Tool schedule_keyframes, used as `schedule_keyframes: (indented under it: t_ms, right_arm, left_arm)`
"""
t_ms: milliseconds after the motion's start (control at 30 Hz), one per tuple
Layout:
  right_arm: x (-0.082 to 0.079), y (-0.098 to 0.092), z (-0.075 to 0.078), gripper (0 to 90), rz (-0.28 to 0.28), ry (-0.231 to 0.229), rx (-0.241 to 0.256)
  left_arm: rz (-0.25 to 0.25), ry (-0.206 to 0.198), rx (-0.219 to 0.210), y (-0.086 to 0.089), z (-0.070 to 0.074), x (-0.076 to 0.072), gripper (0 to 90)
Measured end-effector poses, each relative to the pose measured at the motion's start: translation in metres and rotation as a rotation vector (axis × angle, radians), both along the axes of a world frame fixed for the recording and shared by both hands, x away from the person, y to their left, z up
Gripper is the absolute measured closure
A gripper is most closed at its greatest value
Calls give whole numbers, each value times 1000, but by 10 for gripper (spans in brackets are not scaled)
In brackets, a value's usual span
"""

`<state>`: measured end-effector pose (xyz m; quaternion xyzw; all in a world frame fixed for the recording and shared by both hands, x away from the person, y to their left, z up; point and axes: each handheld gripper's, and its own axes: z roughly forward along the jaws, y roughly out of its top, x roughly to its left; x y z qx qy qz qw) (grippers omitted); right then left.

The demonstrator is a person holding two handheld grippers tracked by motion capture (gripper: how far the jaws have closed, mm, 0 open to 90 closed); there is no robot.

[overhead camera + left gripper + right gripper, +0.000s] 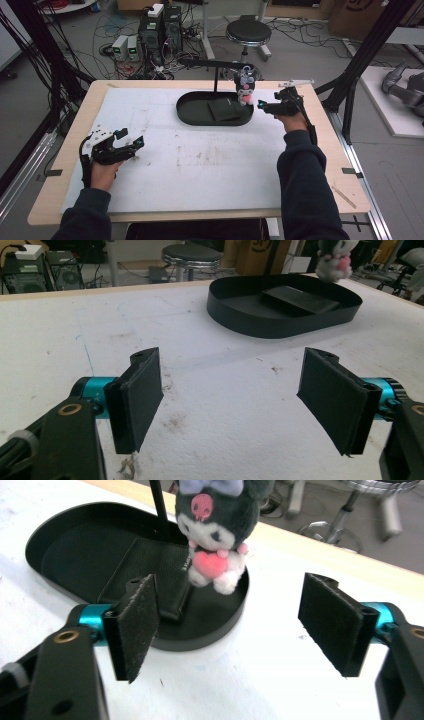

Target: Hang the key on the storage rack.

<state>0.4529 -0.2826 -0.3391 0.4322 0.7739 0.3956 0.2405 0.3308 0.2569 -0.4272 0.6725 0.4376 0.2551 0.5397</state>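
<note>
Both my grippers are released: left gripper [125,142] idle, right gripper [263,106] near the hanging plush toy [245,84]. Nothing grasped; I judge everything remains undone.

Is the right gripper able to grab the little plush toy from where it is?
Probably yes. The right gripper is open, close beside the plush toy, which hangs above the black tray, and nothing stands between them.

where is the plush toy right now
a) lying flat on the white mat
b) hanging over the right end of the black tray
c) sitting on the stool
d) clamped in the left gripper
b: the plush toy hangs from the stand's arm above the right end of the black tray, and the open right gripper faces it without touching.
</note>
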Motion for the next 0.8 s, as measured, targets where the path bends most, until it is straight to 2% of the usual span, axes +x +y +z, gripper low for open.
schedule_keyframes:
  t_ms: [33,100,167,233,367,467,667,800]
  right_arm:
    - [-8,-2,-1,247,6,-10,6]
    - [-28,-6,-4,228,21,-60,-6]
    - [-46,-9,-11,206,26,-127,-36]
    - [-63,-13,-20,206,40,-162,-56]
    - [-87,-20,-38,206,38,-145,-49]
    - [-98,-25,-47,206,32,-129,-38]
    - [-107,-31,-57,206,10,-126,-12]
    - [-109,-31,-60,206,5,-109,-37]
  left_arm:
    - [-4,-4,-5,0,0,0,253]
    - [-10,-14,-10,0,1,0,253]
    - [-13,-15,-9,-1,1,1,253]
    - [-12,-13,-3,-2,1,2,253]
    - [-17,-19,2,-3,1,2,253]
    - [-19,-18,6,-4,1,2,253]
    - [-18,-23,13,-4,2,0,253]
    - [-23,-25,17,-6,3,0,253]
